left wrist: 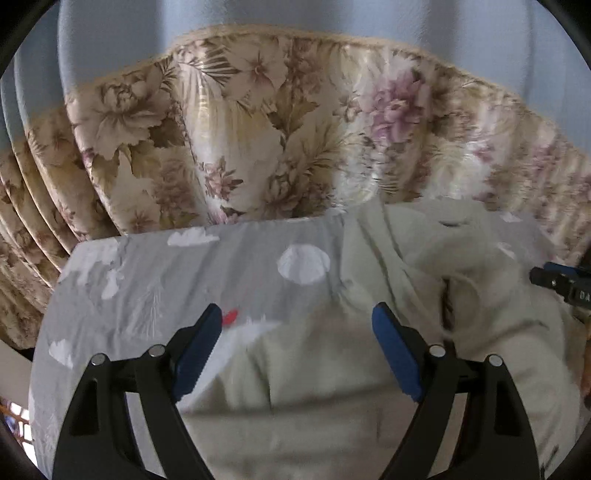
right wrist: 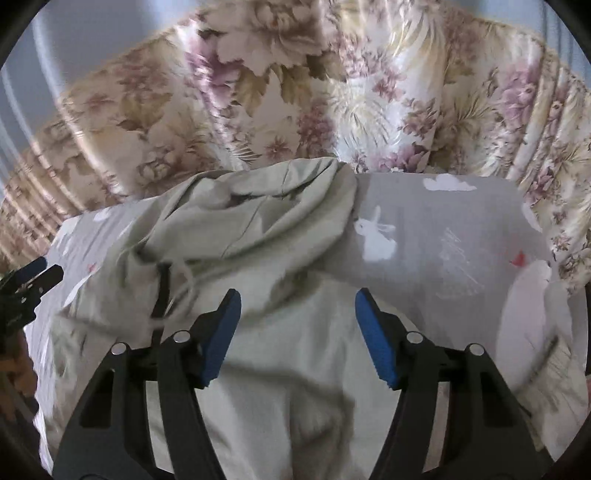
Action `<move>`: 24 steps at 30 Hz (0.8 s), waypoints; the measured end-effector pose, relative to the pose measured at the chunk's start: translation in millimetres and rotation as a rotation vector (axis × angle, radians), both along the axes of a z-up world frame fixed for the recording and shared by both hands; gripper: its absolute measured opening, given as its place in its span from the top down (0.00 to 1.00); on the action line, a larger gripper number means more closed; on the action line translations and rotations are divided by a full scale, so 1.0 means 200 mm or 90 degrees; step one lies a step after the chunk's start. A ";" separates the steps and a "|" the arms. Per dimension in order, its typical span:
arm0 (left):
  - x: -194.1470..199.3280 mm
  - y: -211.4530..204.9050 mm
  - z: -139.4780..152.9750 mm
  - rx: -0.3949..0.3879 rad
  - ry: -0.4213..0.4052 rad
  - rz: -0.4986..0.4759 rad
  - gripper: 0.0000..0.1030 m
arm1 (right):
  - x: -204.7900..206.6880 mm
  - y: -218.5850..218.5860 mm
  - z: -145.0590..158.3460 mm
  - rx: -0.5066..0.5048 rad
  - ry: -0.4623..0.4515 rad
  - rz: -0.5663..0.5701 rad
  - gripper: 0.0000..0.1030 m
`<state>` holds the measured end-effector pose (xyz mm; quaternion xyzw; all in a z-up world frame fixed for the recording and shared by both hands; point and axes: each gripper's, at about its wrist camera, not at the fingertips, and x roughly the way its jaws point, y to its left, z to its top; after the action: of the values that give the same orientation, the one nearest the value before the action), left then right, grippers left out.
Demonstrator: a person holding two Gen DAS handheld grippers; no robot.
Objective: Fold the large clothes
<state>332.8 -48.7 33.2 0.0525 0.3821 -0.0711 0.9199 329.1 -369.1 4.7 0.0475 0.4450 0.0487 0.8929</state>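
A pale cream hooded garment (left wrist: pixel 424 295) lies spread on a grey sheet printed with white clouds and rabbits (left wrist: pixel 184 280). My left gripper (left wrist: pixel 297 317) hovers open above the garment's lower left part, nothing between its blue pads. The same garment (right wrist: pixel 258 229) shows its rumpled hood and drawstring at the far end in the right wrist view. My right gripper (right wrist: pixel 297 302) stands open over the garment's body, its jaws empty. Each gripper's black tip peeks into the other's view: the right one (left wrist: pixel 557 284) and the left one (right wrist: pixel 33 280).
A floral curtain (left wrist: pixel 258 129) in beige and pink hangs behind the far edge of the sheet-covered surface (right wrist: pixel 461 229). A pale blue wall (left wrist: pixel 332 18) shows above it. The surface's left edge drops off near a woven item (left wrist: pixel 14 421).
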 end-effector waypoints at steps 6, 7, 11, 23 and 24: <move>0.22 -0.16 -0.10 0.078 0.040 0.006 0.19 | 0.22 0.03 -0.10 0.028 0.065 -0.018 0.37; 0.25 -0.18 -0.12 0.081 0.052 0.001 0.19 | 0.25 0.03 -0.12 0.031 0.075 -0.022 0.36; 0.35 -0.25 -0.20 0.092 0.094 -0.011 0.19 | 0.33 0.07 -0.18 0.038 0.105 -0.017 0.37; 0.46 -0.28 -0.23 0.035 0.078 -0.001 0.98 | 0.39 0.24 -0.02 -0.015 -0.033 0.064 0.97; 0.47 -0.26 -0.21 0.035 0.057 0.016 0.98 | 0.38 0.27 0.02 -0.031 -0.070 0.076 0.97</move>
<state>426.4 -101.1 -7.8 0.0693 0.4256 -0.0511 0.9008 404.7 -316.1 9.7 -0.0035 0.3984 0.0934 0.9125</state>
